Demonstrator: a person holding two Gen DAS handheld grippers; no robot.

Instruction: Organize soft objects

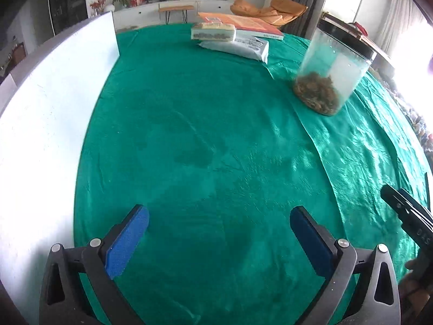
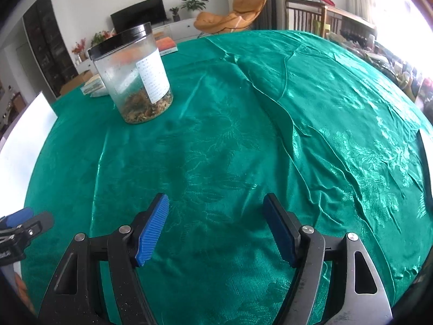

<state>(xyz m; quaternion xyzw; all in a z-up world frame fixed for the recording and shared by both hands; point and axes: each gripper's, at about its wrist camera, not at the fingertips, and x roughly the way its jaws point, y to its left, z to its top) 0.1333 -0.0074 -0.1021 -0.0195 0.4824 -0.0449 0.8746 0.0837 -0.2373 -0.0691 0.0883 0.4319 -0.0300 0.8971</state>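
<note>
A small printed tissue pack (image 1: 213, 31) lies on top of a white soft pack (image 1: 238, 48) at the far side of the green cloth (image 1: 216, 135), beside an orange book (image 1: 243, 23). My left gripper (image 1: 219, 212) is open low over the bare cloth, well short of the packs, with nothing between its blue pads (image 1: 127, 241). My right gripper (image 2: 215, 200) is also open over the cloth (image 2: 243, 135) and holds nothing. In the right wrist view the packs (image 2: 93, 85) peek out behind the jar, mostly hidden. Each gripper shows at the edge of the other's view: the right gripper (image 1: 406, 211), the left gripper (image 2: 19, 224).
A clear plastic jar (image 1: 333, 67) (image 2: 132, 75) with a black lid and dried bits at its bottom stands right of the packs. A white board (image 1: 54, 108) (image 2: 27, 124) borders the cloth on the left. The cloth is wrinkled on the right. Furniture stands beyond the table.
</note>
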